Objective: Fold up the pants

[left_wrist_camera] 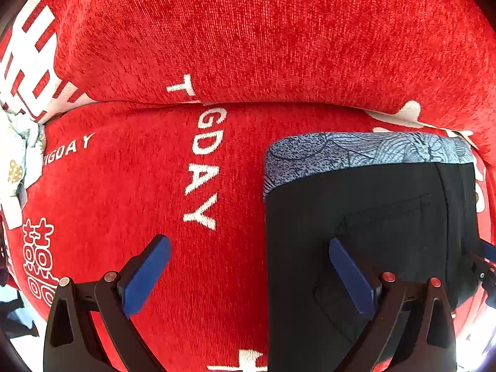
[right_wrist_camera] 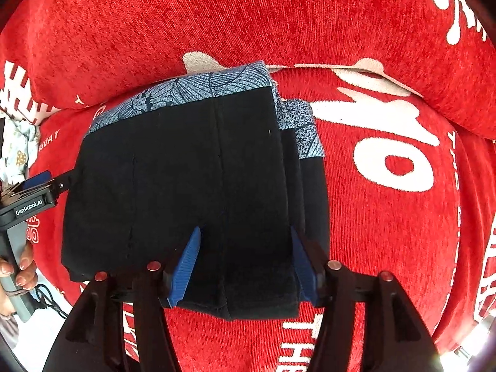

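The black pants (left_wrist_camera: 372, 217) lie folded into a compact rectangle on the red sofa seat, with a blue patterned waistband (left_wrist_camera: 356, 150) showing along the far edge. My left gripper (left_wrist_camera: 248, 276) points straight down with its jaws wide open. It straddles the left edge of the pants: one blue pad over the red cover, the other over black fabric. In the right wrist view the pants (right_wrist_camera: 186, 170) fill the middle. My right gripper (right_wrist_camera: 245, 266) is open above their near edge, with both pads apart over the cloth. A hand (right_wrist_camera: 21, 266) holds the left gripper's handle at the left.
The red sofa cover (left_wrist_camera: 155, 186) with white lettering spans seat and backrest (left_wrist_camera: 263, 31), which rises just behind the pants. A pale patterned cloth (left_wrist_camera: 15, 161) lies at the far left. Bare red seat extends to the right of the pants (right_wrist_camera: 387, 217).
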`<state>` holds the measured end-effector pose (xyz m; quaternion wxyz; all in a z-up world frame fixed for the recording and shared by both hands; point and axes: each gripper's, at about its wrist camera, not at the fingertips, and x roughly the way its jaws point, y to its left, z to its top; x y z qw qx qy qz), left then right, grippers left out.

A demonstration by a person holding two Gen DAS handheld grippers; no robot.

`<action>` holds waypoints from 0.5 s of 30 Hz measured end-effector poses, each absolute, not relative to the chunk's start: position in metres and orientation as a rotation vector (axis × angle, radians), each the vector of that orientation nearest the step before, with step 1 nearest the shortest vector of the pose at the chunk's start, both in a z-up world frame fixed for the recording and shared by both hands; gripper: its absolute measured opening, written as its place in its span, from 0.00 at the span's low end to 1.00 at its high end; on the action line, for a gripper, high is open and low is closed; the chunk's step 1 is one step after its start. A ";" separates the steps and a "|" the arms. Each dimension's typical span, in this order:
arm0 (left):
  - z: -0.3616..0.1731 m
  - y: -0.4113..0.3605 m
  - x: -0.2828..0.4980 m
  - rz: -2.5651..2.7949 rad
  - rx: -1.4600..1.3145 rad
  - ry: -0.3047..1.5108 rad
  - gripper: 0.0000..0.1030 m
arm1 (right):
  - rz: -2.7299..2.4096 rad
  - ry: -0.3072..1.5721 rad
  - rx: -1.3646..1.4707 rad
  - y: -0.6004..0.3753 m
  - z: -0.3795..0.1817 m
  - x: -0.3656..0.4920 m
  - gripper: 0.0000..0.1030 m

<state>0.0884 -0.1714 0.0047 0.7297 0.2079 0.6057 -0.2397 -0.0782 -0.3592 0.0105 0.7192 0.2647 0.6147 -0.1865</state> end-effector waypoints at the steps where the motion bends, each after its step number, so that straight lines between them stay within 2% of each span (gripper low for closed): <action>1: 0.006 -0.171 0.087 -0.535 0.449 1.341 0.99 | -0.413 1.357 0.589 -0.359 0.012 -0.080 0.61; 4: 0.008 -0.163 0.087 -0.582 0.388 1.394 0.99 | -0.413 1.349 0.613 -0.358 0.017 -0.089 0.67; 8: 0.005 -0.151 0.080 -0.629 0.328 1.472 0.99 | -0.415 1.341 0.646 -0.358 0.021 -0.106 0.68; 10: 0.002 -0.147 0.075 -0.642 0.307 1.507 0.99 | -0.417 1.335 0.677 -0.359 0.022 -0.117 0.76; 15: -0.006 -0.142 0.066 -0.656 0.282 1.560 0.99 | -0.409 1.322 0.736 -0.363 0.022 -0.141 0.78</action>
